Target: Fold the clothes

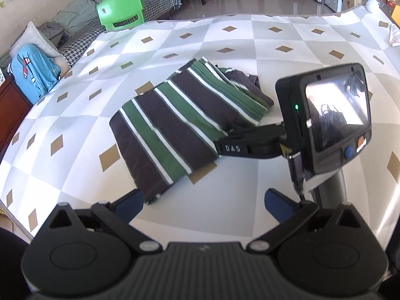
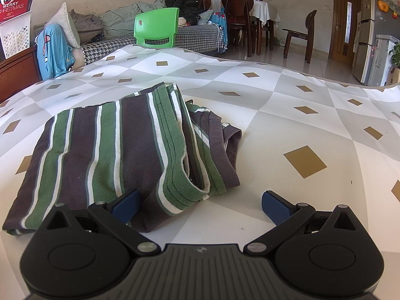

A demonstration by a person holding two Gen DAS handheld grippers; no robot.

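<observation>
A folded garment (image 1: pixel 180 122) with green, dark brown and white stripes lies on the table; in the right wrist view the garment (image 2: pixel 117 147) fills the left middle, its loose hem and sleeve bunched at the right side. My left gripper (image 1: pixel 203 206) is open just short of the garment's near corner, holding nothing. My right gripper (image 2: pixel 200 206) is open, its left pad resting at the garment's near edge, nothing clamped. The right gripper's body with its screen (image 1: pixel 332 117) shows in the left wrist view, at the garment's right edge.
The table is covered by a grey-and-white diamond cloth (image 1: pixel 287 40) (image 2: pixel 300 115). A green plastic chair (image 1: pixel 121 8) (image 2: pixel 156 26) stands at the far edge, with a couch piled with clothes (image 2: pixel 100 25) behind. Dining chairs (image 2: pixel 297 35) stand further back.
</observation>
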